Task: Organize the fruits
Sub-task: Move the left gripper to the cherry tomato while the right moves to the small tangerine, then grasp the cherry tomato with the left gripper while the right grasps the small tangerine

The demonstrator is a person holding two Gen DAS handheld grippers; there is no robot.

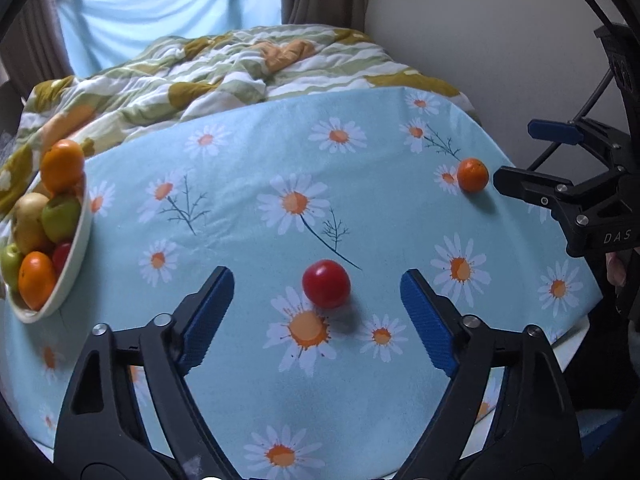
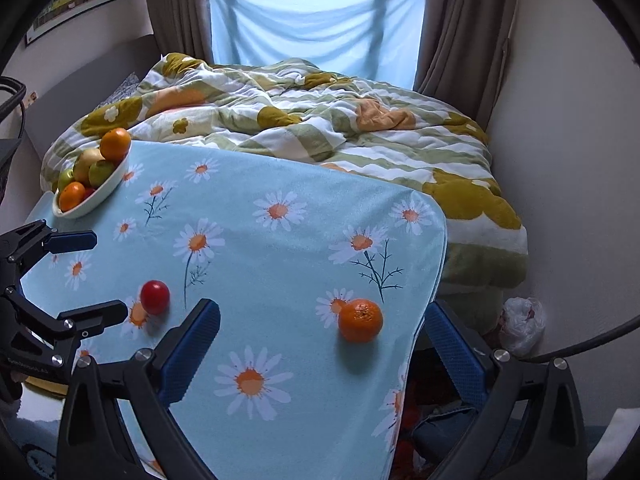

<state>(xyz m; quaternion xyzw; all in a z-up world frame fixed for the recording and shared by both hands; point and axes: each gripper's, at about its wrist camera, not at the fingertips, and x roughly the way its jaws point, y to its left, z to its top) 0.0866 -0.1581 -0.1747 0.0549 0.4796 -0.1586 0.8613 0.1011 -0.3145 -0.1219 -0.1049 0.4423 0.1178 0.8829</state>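
I'm lining up two pickups at once. My left gripper [image 1: 316, 316] is spread wide with nothing between its pads; the red fruit [image 1: 326, 284], probably a small apple or tomato, sits on the tabletop [image 1: 248, 152] just ahead of the gap, low centre in the left wrist view. My right gripper [image 2: 320, 352] is also spread and empty, and the mandarin [image 2: 360, 320] lies ahead of it, nearer its right pad, at lower centre of the right wrist view.

Next, I judge, each gripper must come down around its fruit and close gently; both are round and could roll away if nudged.

The white bowl [image 1: 76, 264], already heaped with oranges and green fruit, sits at the left edge of the frame, so the carry crosses open daisy cloth. The mandarin rests close to the tabletop's right edge, where the cloth drops away, so a push rightward risks losing it.
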